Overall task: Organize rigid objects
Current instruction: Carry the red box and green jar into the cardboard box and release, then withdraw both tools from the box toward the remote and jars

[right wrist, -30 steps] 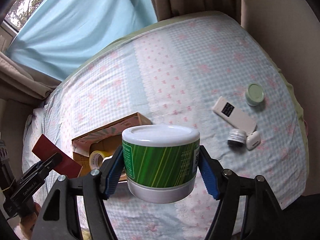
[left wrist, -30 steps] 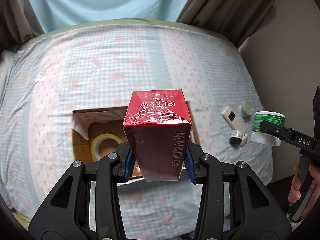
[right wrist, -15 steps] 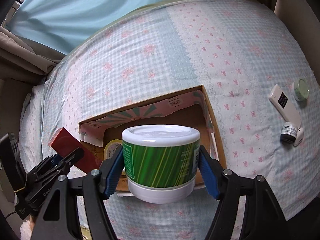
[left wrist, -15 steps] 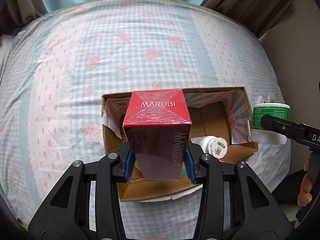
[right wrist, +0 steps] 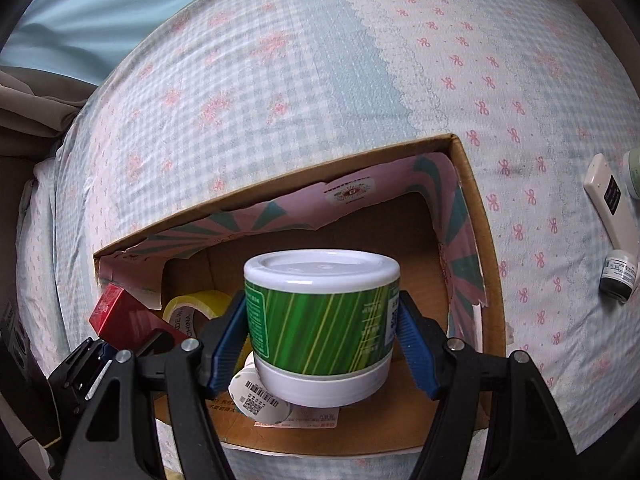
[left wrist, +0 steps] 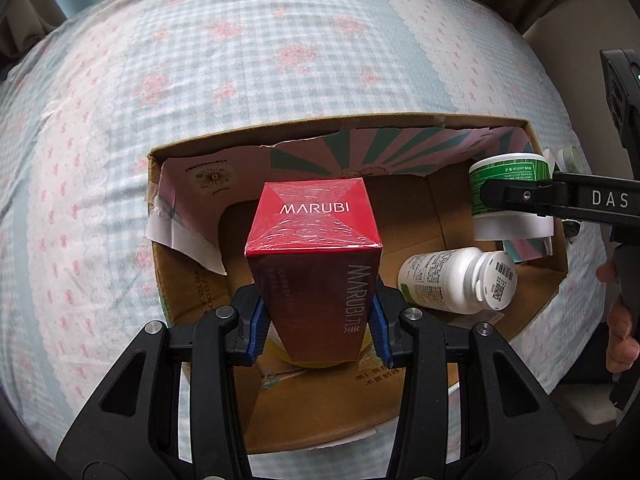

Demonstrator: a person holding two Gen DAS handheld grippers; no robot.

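Note:
My left gripper is shut on a red MARUBI box and holds it over the left part of an open cardboard box. My right gripper is shut on a green jar with a white lid over the right part of the same cardboard box. The jar also shows in the left wrist view, and the red box in the right wrist view. A white pill bottle lies on its side inside, and a yellow tape roll sits beside it.
The cardboard box lies on a bed with a checked floral sheet. To its right on the sheet lie a white remote, a small dark jar and a pale green lid. Curtains hang behind the bed.
Both grippers have moved forward and down toward the cardboard box, which now looks much larger. The red box and the green jar now hang over its opening.

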